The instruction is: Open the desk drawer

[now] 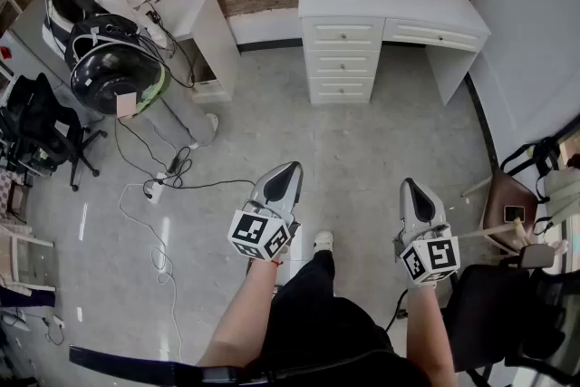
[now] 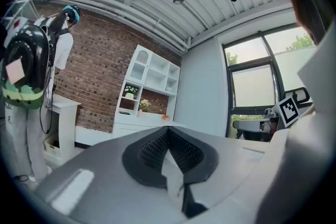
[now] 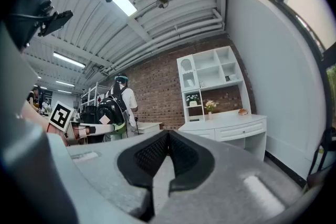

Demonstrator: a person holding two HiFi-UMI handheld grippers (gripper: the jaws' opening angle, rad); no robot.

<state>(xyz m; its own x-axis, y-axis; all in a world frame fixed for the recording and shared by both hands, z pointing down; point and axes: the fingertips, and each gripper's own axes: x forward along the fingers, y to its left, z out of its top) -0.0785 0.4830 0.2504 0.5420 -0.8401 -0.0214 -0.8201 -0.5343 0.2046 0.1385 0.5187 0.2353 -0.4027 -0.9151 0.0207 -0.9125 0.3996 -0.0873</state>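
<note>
Left claw (image 1: 292, 169) and right claw (image 1: 410, 188), shut and empty, hang well short of the white wooden desk drawer (image 1: 433, 33) ahead; approach, spread one, then draw straight back.

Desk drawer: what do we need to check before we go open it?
1. Drawers on the desk shut: ok.
2. Left gripper empty: ok, jaws together on nothing.
3. Right gripper empty: ok, jaws together on nothing.
4. Grippers close to the drawers: not ok, the desk stands far across the floor.
5. Way to the desk free: ok, the cables lie off to the left.
6. Which drawer is meant: cannot tell.
</note>
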